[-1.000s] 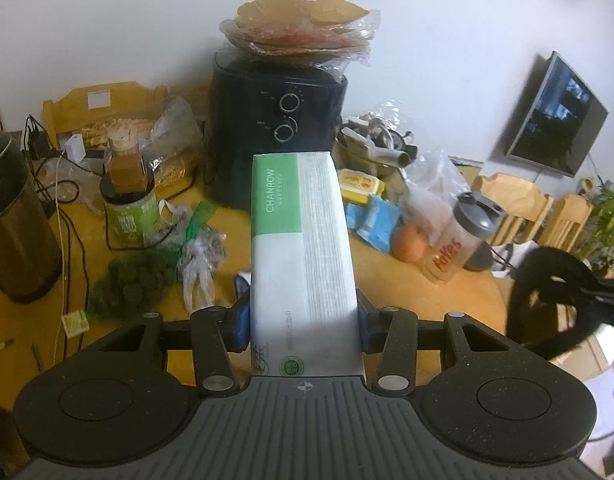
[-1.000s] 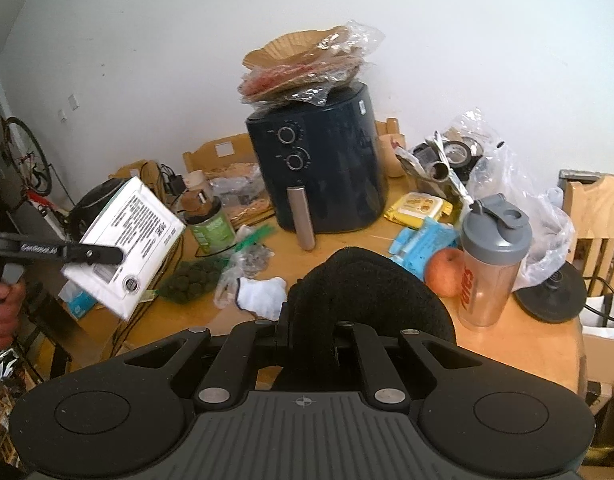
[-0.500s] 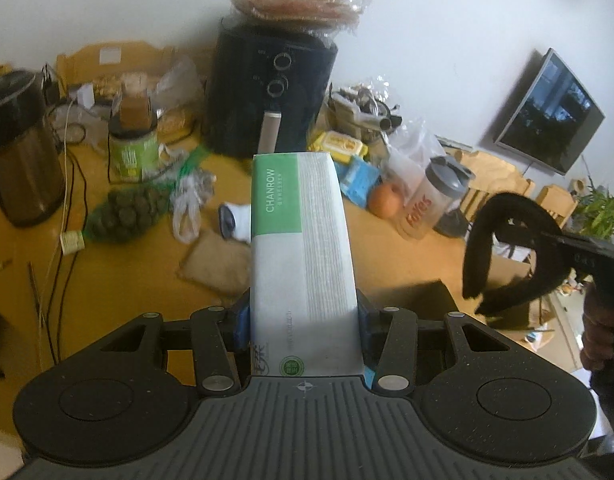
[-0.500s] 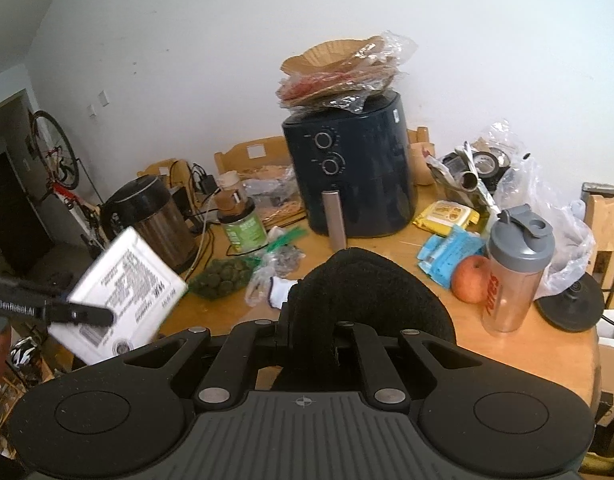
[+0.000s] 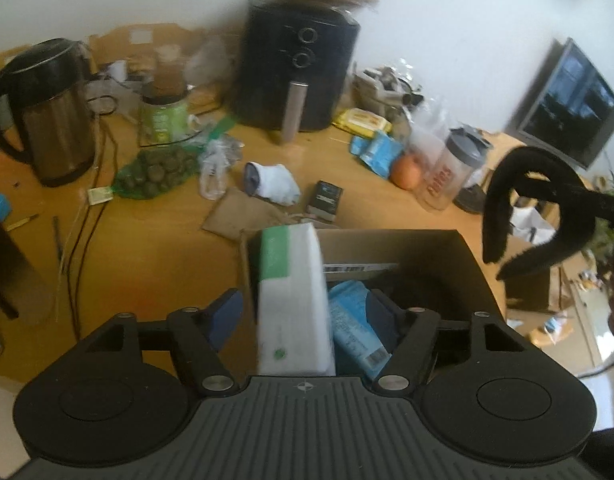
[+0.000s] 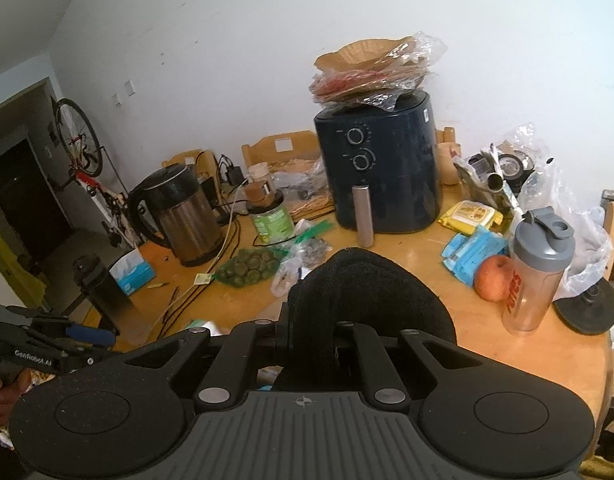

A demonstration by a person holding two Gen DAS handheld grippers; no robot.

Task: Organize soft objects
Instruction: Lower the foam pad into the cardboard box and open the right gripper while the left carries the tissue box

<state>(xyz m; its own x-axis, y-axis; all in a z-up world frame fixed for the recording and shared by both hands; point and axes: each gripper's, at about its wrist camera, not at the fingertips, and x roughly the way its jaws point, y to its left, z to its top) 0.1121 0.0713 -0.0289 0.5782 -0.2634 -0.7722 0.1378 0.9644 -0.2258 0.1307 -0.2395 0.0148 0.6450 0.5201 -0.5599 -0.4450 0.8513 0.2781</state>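
Observation:
My left gripper (image 5: 303, 314) is open above a cardboard box (image 5: 447, 248) at the table's near edge. A white and green tissue pack (image 5: 293, 300) sits loose between its jaws, blurred, over the box's left side. A blue packet (image 5: 353, 320) lies inside the box. My right gripper (image 6: 307, 332) is shut on a black fleece piece (image 6: 371, 292), also seen at right in the left wrist view (image 5: 519, 208). A white sock (image 5: 273, 182) lies on the table.
On the wooden table (image 5: 147, 248) stand a black air fryer (image 6: 381, 176), a steel kettle (image 6: 183, 216), a shaker bottle (image 6: 537, 268), an apple (image 6: 493, 284), a green net bag (image 6: 247, 268), blue packets (image 6: 473, 254), cables and a small dark box (image 5: 326, 199).
My left gripper moved down over the cardboard box and opened, letting go of the tissue pack. My right gripper rose a little, still holding the black fleece.

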